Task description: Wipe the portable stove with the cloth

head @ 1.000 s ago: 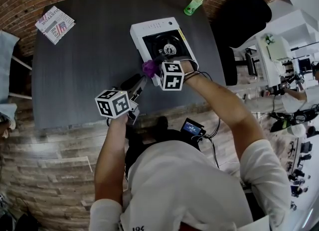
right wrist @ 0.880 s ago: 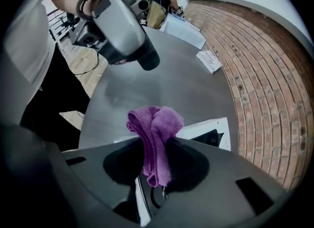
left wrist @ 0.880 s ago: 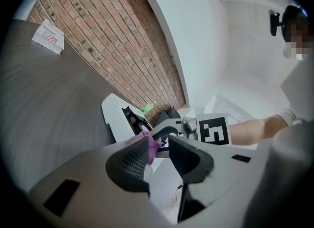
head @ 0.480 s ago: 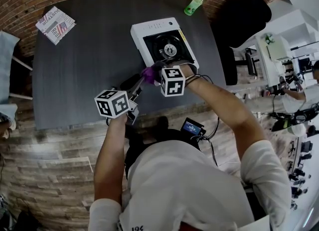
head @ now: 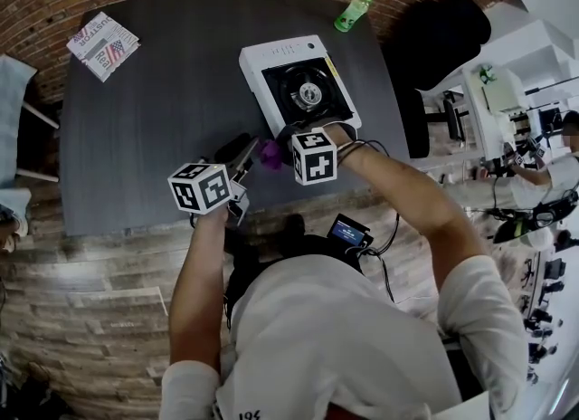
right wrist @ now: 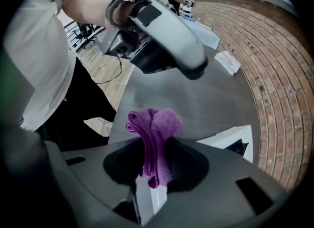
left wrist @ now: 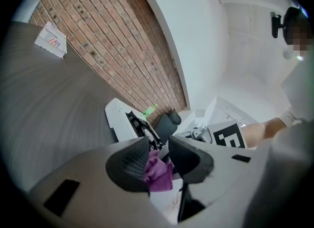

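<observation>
Grey tabletop [head: 154, 110] bears a folded newspaper [head: 100, 44] at far left. Next, the left gripper [left wrist: 158, 159] has its jaws apart, gripping nothing. A crumpled purple cloth [right wrist: 154, 124] is clamped in the right gripper [right wrist: 156, 160] (pointing down), just off the near edge of the white portable stove [head: 280, 52].

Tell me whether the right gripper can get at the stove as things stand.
Probably yes. The right gripper, shut on the cloth, hangs just off the stove's near edge with nothing between; the left gripper sits aside, to its left.
</observation>
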Demonstrator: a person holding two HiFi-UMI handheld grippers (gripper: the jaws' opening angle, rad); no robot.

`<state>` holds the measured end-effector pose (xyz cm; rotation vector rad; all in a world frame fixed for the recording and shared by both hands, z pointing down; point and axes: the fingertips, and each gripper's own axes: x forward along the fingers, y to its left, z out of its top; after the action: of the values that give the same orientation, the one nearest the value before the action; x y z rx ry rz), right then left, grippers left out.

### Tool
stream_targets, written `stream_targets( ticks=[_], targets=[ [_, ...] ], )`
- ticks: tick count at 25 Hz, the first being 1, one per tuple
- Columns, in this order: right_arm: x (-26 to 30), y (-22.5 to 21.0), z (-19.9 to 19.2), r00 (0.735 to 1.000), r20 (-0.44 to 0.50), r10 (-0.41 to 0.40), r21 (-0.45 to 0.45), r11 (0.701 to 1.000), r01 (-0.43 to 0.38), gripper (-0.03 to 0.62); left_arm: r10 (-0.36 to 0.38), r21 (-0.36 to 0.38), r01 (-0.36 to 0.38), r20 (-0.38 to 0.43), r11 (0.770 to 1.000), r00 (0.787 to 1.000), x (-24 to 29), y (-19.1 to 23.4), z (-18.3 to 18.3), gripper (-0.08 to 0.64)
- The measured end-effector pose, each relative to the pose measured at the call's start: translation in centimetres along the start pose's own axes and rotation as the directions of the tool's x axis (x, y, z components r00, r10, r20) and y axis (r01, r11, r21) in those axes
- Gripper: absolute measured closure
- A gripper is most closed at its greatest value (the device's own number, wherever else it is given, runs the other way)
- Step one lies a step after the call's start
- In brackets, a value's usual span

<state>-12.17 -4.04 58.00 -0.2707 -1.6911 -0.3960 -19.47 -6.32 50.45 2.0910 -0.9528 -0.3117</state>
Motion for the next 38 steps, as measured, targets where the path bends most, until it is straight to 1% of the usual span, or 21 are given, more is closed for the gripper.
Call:
stream_targets(
  ticks=[3, 5, 10, 15, 19, 25, 31, 38],
  targets=[
    [-0.6, 0.7, 0.7, 0.999, 0.009, 0.035, -0.028, 0.999, -0.034, 0.471, 0.002, -0.005, -0.002, 0.015, 1.0, 1.0, -0.4, 0.2, 0.4, 0.442],
    [-1.1, 0.7, 1.3, 0.999, 0.021, 0.043, -0.039, 0.998, -0.042, 0.471, 0.012, -0.011, -0.011, 0.03, 1.0, 0.999, -0.8, 0.5, 0.7, 0.442],
    [-2.8, -1.1, 2.6, 0.999, 0.037, 0.022, -0.078, 0.997, -0.019, 0.471, 0.039, -0.031, -0.037, 0.066, 0.999, 0.997, -1.6, 1.4, 1.3, 0.442],
    [-3.7, -6.0, 3.1, 0.999, 0.042, -0.035, -0.074, 0.997, 0.038, 0.471, 0.064, -0.054, -0.059, 0.092, 0.997, 0.994, -1.9, 2.1, 1.2, 0.442],
    [-3.4, -11.1, 3.7, 0.995, 0.053, -0.089, -0.038, 0.995, 0.091, 0.469, 0.078, -0.062, -0.072, 0.102, 0.995, 0.992, -1.9, 2.7, 1.2, 0.442],
    [-0.9, -17.2, 4.1, 0.992, 0.038, -0.121, -0.01, 0.993, 0.121, 0.469, 0.113, -0.105, -0.1, 0.129, 0.989, 0.985, -1.7, 4.4, 1.5, 0.442],
    [1.8, -22.4, 5.0, 0.989, 0.029, -0.147, 0.021, 0.989, 0.147, 0.468, 0.112, -0.119, -0.094, 0.157, 0.988, 0.981, -1.1, 6.1, 2.7, 0.442],
    [4.1, -27.7, 5.8, 0.981, -0.015, -0.194, -0.014, 0.981, 0.194, 0.468, 0.129, -0.137, -0.106, 0.175, 0.985, 0.976, -1.0, 8.1, 3.4, 0.442]
  ],
)
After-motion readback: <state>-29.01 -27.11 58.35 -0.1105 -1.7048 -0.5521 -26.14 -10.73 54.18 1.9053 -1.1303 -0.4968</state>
